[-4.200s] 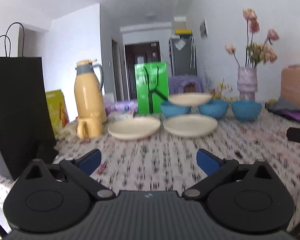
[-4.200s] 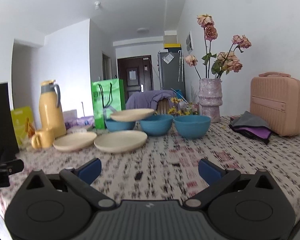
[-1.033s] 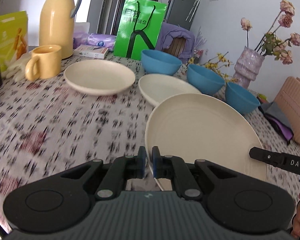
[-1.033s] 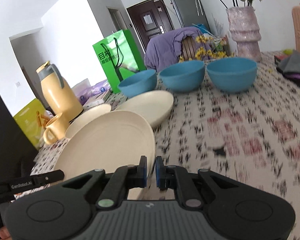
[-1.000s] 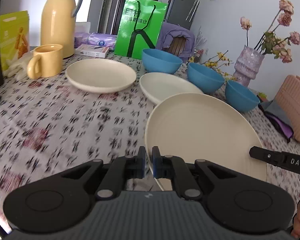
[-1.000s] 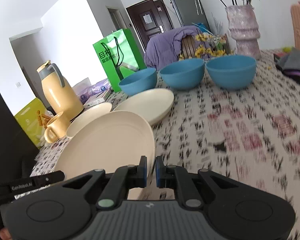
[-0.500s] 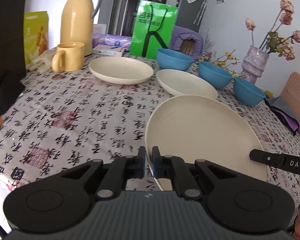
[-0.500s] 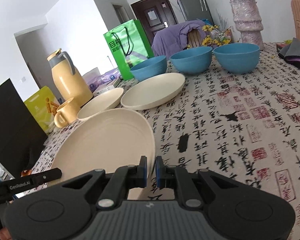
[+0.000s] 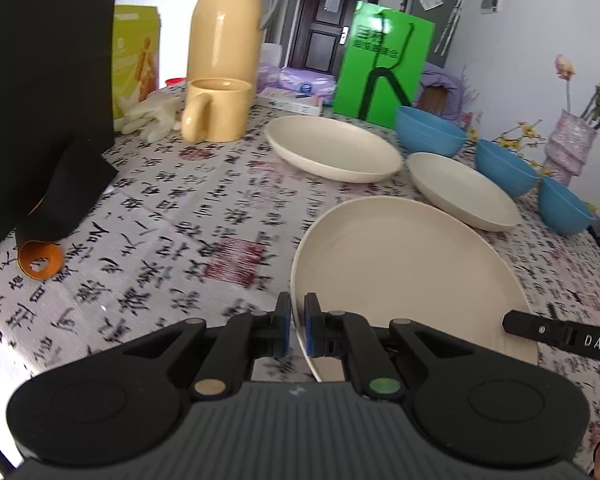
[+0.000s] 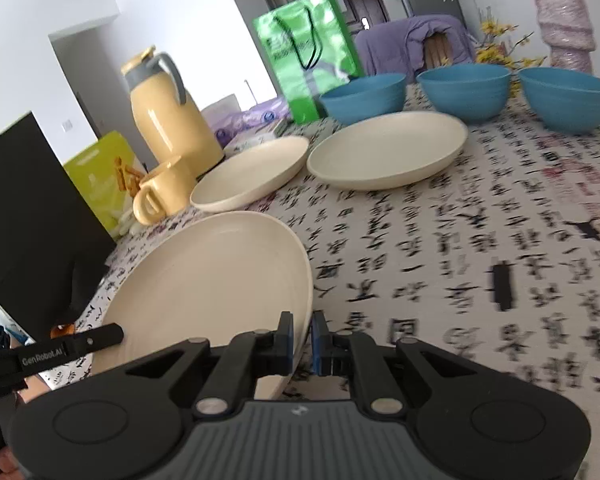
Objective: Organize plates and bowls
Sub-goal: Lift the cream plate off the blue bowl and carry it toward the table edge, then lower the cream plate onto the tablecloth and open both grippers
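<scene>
A large cream plate is held between both grippers just above the tablecloth. My left gripper is shut on its left rim. My right gripper is shut on its right rim, where the same plate shows. Two more cream plates lie on the table further back, also seen in the right wrist view. Three blue bowls stand in a row behind them.
A yellow thermos, a yellow mug, white gloves, a green bag, a black bag and a yellow-green box stand at the left and back. A pink vase is at the back right. An orange-lined roll lies at the left edge.
Both grippers have carried the cream plate toward the near left of the table and lower. The thermos, mug and black bag now look closer.
</scene>
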Demonstrator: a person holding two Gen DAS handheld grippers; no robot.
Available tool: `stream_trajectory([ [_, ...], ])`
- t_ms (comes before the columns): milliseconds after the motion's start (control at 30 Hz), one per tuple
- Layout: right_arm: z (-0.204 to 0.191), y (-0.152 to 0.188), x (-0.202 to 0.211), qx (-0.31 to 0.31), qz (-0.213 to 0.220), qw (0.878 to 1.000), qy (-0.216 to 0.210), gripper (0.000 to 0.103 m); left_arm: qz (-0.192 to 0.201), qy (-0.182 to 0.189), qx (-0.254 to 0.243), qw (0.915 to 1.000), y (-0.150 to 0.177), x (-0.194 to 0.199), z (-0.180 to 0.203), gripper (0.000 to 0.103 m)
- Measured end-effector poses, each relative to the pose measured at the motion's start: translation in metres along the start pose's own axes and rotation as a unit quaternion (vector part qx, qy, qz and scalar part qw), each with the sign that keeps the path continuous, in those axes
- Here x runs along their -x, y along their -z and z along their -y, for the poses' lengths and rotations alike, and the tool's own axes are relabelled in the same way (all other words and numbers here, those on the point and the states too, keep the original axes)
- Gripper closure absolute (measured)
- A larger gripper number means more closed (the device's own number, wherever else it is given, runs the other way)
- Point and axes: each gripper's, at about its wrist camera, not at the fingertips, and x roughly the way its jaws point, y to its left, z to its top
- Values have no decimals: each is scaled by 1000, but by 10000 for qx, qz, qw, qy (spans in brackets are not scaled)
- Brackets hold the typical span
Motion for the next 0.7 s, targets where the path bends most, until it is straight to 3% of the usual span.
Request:
stream_trajectory([
  [500, -17, 0, -28, 29, -88, 9999, 124, 87, -143, 135, 6, 9998, -9, -29, -20, 94],
  [567, -17, 1, -27, 17, -81, 9999, 138, 85, -135, 171, -12, 9998, -9, -28, -20, 88],
  [633, -16, 1, -26, -31, -54, 9998, 178, 68, -90, 167, -25, 9998, -9, -26, -20, 61],
  [700, -16, 2, -23, -21, -5, 9998, 217, 58, 55, 137, -70, 9999, -8, -20, -21, 52],
])
